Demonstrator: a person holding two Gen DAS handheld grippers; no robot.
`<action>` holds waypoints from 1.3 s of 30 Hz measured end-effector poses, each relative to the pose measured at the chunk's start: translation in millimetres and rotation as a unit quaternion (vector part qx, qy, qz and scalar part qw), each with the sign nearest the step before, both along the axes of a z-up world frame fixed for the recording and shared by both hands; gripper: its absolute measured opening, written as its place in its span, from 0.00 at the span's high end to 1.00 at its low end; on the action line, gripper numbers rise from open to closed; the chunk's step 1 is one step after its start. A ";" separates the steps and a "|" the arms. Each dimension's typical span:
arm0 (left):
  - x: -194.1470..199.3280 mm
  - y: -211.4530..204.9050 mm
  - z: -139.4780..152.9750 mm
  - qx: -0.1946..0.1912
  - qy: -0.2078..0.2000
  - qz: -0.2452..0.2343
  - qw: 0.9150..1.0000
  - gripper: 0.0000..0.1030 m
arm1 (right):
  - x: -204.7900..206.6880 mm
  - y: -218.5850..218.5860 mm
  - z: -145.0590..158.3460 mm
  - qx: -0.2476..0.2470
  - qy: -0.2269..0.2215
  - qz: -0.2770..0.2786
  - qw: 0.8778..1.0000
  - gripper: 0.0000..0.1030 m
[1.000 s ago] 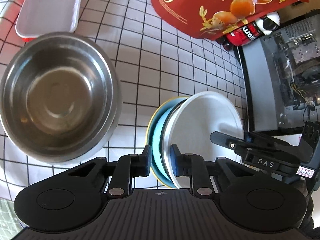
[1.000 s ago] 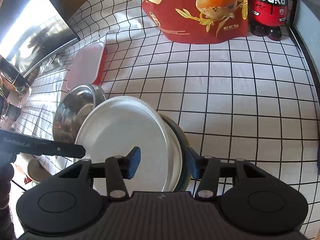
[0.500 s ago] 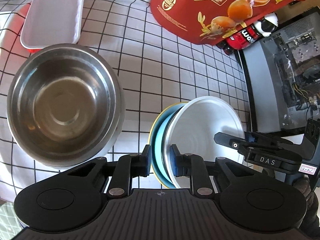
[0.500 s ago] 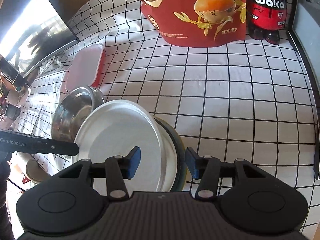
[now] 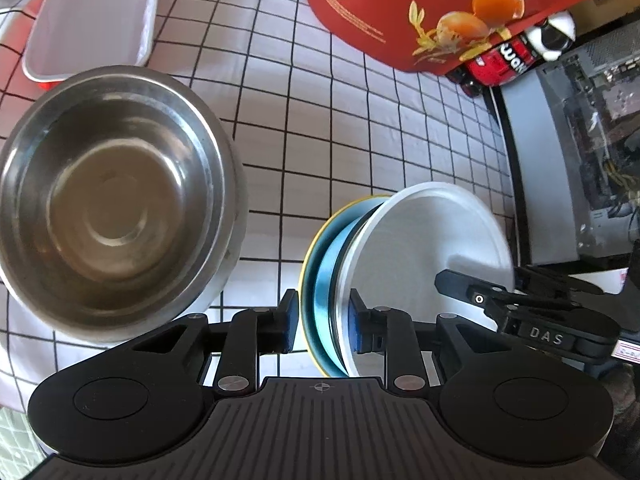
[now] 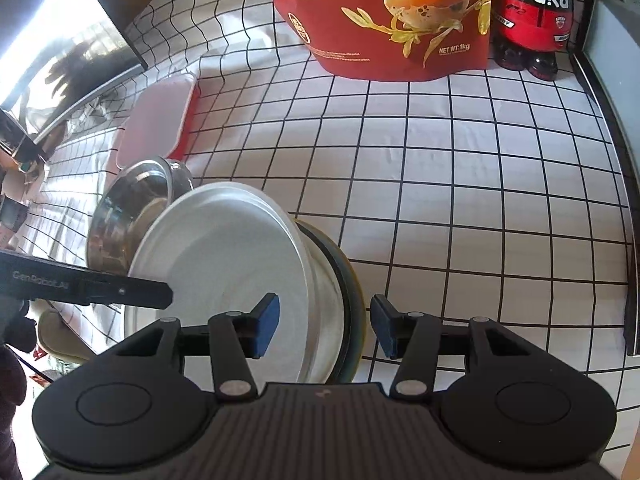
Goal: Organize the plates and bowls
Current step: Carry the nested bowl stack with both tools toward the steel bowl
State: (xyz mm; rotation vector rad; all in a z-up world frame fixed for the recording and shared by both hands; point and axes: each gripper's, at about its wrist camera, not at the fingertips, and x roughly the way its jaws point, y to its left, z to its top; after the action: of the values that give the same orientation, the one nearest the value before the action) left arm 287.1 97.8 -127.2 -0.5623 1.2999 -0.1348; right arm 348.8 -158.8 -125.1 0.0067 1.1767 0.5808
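Note:
A stack of a white plate [image 5: 424,240], a blue plate [image 5: 326,280] and a yellow-rimmed plate [image 5: 316,224] stands tilted on edge. My left gripper [image 5: 322,322] straddles the stack's near rim with a small gap at its left pad, so it is open. My right gripper [image 6: 324,326] straddles the same stack [image 6: 224,248] from the other side, jaws wide and clear of it. A large steel bowl [image 5: 112,196] sits left of the stack and also shows in the right wrist view [image 6: 132,204].
The table has a white black-grid cloth [image 6: 460,200]. A white-lidded red container [image 5: 92,20] lies behind the bowl. A red food bag [image 6: 392,16] and a red Waka bottle [image 6: 532,12] stand at the back. A dark cabinet edge [image 5: 520,160] borders the right.
My left gripper's jaws have opened slightly, letting go of the plate stack. The right gripper stays open around the stack, which has shifted a little toward the bowl.

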 end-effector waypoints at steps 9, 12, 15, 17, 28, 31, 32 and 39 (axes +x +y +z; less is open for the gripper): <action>3.9 3.1 -13.2 -0.011 0.006 -0.002 1.000 0.66 | -1.7 6.3 -2.5 -0.012 0.003 -0.005 1.000 0.50; 2.3 2.9 -17.4 -0.011 0.012 -0.006 1.000 0.61 | -0.9 7.1 -4.2 -0.013 0.006 -0.007 1.000 0.50; 4.7 -0.1 -18.3 -0.010 0.012 -0.008 1.000 0.62 | 0.2 8.4 -6.2 -0.018 0.010 -0.012 1.000 0.50; 6.3 -2.4 -19.4 -0.024 0.013 -0.011 1.000 0.60 | 0.1 9.3 -6.5 -0.019 0.009 -0.012 1.000 0.50; 16.0 -17.6 -21.0 -0.023 0.008 -0.025 0.999 0.38 | 10.5 8.6 -29.6 0.008 0.057 -0.028 0.998 0.45; 19.1 -23.5 -23.3 -0.017 0.005 -0.030 0.999 0.34 | 14.6 7.8 -39.2 0.020 0.078 -0.034 0.996 0.45; 19.9 -25.7 -24.5 -0.014 0.006 -0.032 0.999 0.34 | 15.9 7.5 -42.7 0.024 0.085 -0.035 0.995 0.45; 24.6 -29.5 -28.5 -0.007 0.018 -0.034 0.999 0.34 | 23.3 8.9 -54.8 0.042 0.124 -0.026 0.991 0.41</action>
State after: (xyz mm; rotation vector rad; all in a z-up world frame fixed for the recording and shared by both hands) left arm 311.6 68.3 -155.7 -0.5335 1.3538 -0.1908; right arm 372.0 -149.9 -179.9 0.1847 1.3888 0.5946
